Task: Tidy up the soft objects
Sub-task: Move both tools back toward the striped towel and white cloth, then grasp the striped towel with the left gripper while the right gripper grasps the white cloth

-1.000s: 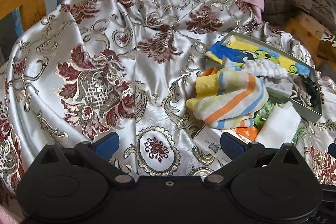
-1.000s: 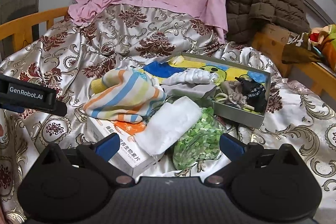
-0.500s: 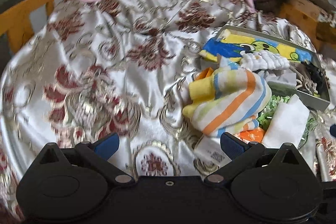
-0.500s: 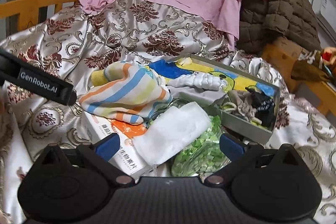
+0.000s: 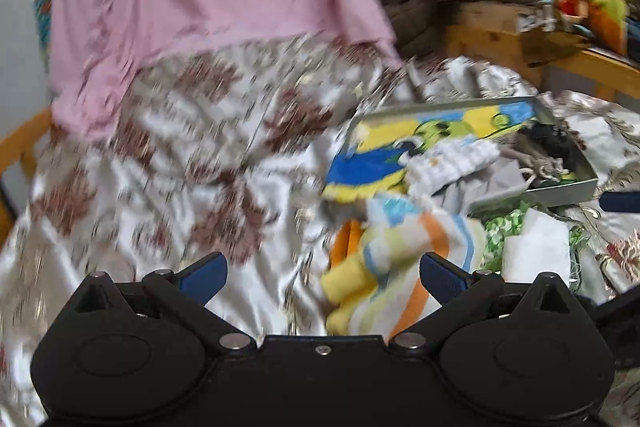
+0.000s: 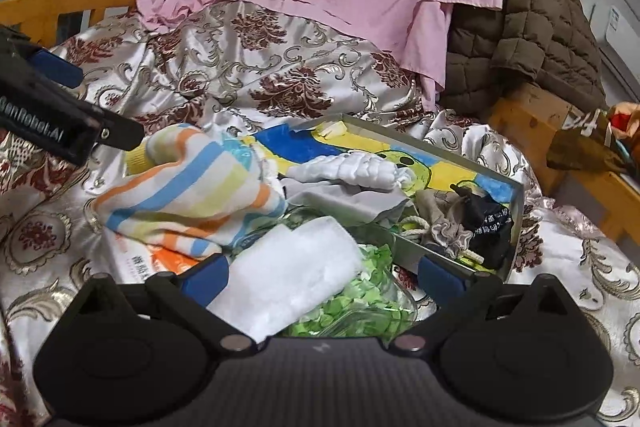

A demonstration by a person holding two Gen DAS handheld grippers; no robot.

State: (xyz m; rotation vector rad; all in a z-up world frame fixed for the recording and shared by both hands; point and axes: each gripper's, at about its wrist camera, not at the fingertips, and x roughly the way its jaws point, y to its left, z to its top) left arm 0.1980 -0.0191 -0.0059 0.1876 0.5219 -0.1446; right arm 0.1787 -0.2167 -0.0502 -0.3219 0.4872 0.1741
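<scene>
Our right gripper [image 6: 323,277] stands with its jaws spread wide and nothing clamped, straddling a white folded cloth [image 6: 294,275] that lies on a clear bag of green bits [image 6: 360,307]. Our left gripper [image 5: 322,277] is likewise spread and empty, with the striped towel [image 5: 400,259] just ahead at one o'clock; that view is blurred.

From the right gripper, the striped towel [image 6: 188,195] sits at eleven o'clock, draped over an orange-and-white carton [image 6: 160,259]. At one o'clock is the metal tray [image 6: 516,223], holding a white knitted piece [image 6: 352,167], a grey cloth [image 6: 344,199] and a black drawstring pouch [image 6: 488,223].

We judge the towel light, limp and bulky: it will sag and unfold if pinched at a corner, so we would bite a thick gathered fold near its middle. The satin bedspread [image 6: 248,67] beneath looks slippery.
</scene>
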